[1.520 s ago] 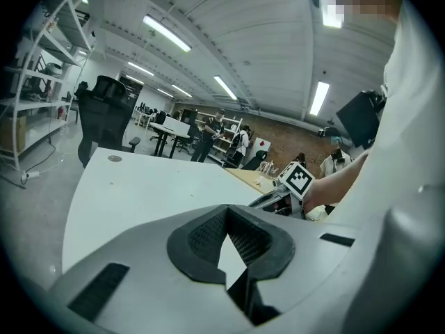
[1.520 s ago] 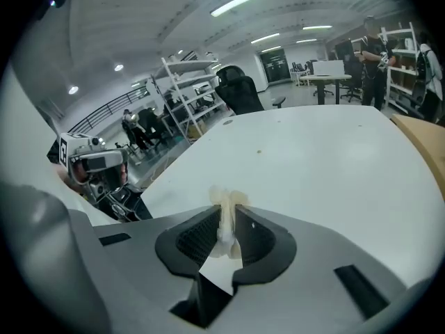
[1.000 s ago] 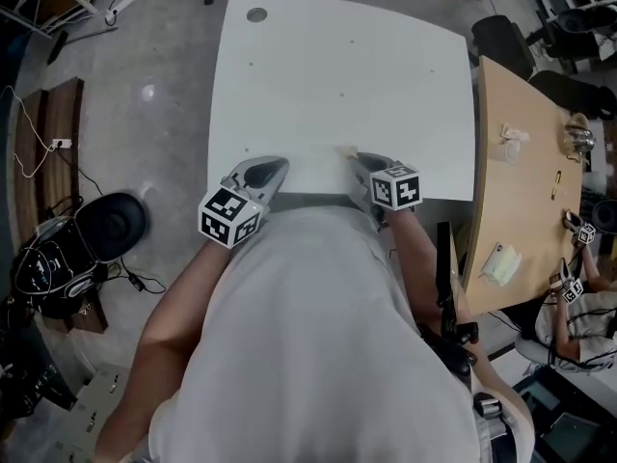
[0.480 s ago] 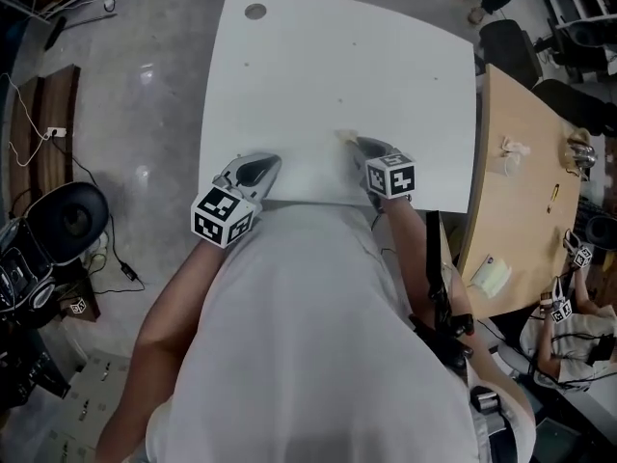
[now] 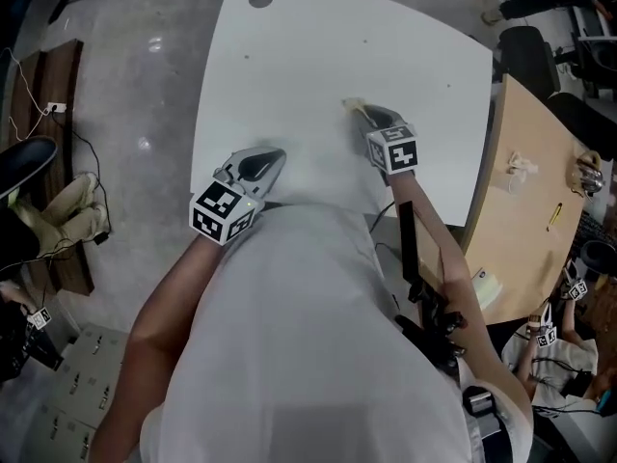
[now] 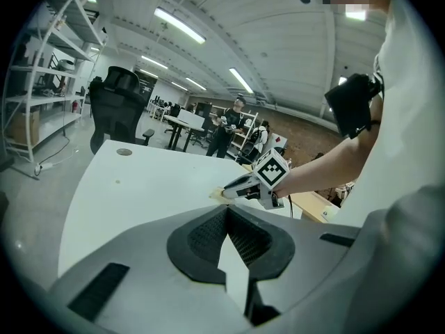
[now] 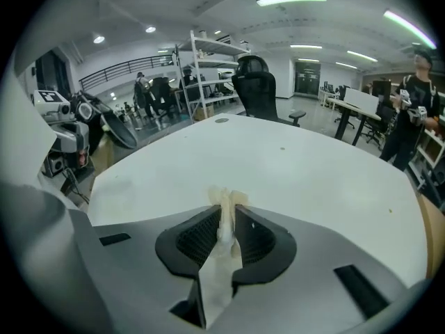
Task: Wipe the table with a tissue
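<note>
Right claw [image 5: 362,112], pinching the tissue [image 5: 350,105], slid farther across the table [image 5: 308,46]; left claw [image 5: 279,153] closed by its edge.

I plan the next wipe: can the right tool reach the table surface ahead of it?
Likely yes: the right tool, shut on the tissue, is low over the white table; nothing stands ahead.

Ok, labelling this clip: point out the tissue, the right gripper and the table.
tissue [image 7: 224,204], right gripper view, wad between jaws
right gripper [image 5: 365,116], head view, jaw tips
table [image 5: 318,56], head view, bare top
</note>
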Available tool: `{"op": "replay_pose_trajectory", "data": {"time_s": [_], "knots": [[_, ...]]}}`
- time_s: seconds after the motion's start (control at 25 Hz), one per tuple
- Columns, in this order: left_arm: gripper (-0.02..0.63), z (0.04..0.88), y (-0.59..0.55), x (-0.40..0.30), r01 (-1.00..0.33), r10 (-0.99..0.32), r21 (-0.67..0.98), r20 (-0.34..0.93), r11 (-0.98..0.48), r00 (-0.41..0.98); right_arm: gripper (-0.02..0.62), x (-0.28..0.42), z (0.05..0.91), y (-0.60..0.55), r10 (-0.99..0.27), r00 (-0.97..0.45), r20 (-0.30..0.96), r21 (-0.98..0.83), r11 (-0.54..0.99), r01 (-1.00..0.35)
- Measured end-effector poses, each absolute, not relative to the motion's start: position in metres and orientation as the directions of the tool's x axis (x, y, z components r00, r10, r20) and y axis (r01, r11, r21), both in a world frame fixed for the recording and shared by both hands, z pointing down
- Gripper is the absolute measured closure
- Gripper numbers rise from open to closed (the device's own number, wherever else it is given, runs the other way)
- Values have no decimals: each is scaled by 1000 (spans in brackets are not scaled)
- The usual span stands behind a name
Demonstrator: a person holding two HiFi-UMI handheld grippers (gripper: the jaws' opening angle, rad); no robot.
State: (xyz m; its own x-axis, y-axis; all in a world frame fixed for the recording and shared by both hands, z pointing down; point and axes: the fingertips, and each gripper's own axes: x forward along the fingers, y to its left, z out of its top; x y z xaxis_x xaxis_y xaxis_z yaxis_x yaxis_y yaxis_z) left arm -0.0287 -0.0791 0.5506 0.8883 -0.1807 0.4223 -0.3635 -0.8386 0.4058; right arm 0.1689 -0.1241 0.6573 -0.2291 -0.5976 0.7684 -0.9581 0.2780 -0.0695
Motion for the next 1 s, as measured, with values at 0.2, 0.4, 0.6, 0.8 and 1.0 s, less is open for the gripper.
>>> {"op": "replay_pose_trajectory", "data": {"time_s": [0.2, 0.4, 0.6, 0.8, 1.0], "knots": [[600, 554, -78, -28, -376, -178, 413, 443, -830, 879, 528, 173, 659, -146, -573, -212, 792, 31, 383, -923], [601, 556, -76, -28, -386, -184, 414, 448, -824, 875, 528, 170, 664, -158, -553, -177, 814, 122, 462, -879], [601, 555, -72, -30, -390, -191, 417, 443, -821, 876, 529, 163, 666, -155, -560, -99, 823, 243, 503, -829], [600, 556, -69, -38, -398, -197, 418, 445, -817, 873, 529, 152, 665, -152, -556, -89, 826, 279, 542, -793], [600, 553, -65, -40, -395, -201, 410, 441, -822, 875, 529, 142, 668, -141, -535, -120, 836, 257, 576, -776]]}}
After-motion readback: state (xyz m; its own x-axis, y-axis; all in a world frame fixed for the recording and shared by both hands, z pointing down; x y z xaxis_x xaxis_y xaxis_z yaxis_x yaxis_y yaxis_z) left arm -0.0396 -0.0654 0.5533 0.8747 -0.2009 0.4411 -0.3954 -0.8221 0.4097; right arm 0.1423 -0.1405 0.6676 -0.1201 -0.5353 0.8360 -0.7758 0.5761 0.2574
